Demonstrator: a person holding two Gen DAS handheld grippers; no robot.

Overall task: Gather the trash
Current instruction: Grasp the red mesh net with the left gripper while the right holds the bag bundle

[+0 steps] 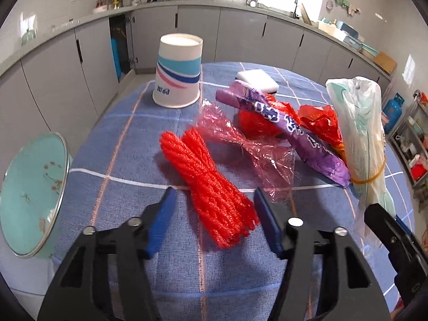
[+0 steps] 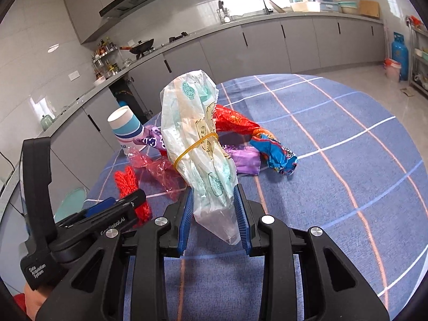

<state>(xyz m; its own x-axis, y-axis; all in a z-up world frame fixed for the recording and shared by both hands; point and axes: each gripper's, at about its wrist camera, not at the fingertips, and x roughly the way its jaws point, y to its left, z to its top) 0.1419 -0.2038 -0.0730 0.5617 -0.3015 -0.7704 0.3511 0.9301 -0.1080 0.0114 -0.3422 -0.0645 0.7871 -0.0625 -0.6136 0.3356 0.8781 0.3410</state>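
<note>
Left gripper straddles red mesh bundle, jaws half-open, unpinched | right gripper clamps banded plastic bag | cup at 11 o'clock | next: squeeze, lift.

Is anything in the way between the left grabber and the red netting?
Nothing visible. The red netting lies on the tablecloth, right between the left gripper fingers, which aren't pressing it. The pink cellophane lies beside it.

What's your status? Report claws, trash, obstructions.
Left claw open astride red mesh bundle, pads not pressing. Right claw shut on banded white plastic bag. Wrappers and paper cup remain on table; nothing blocking.
</note>
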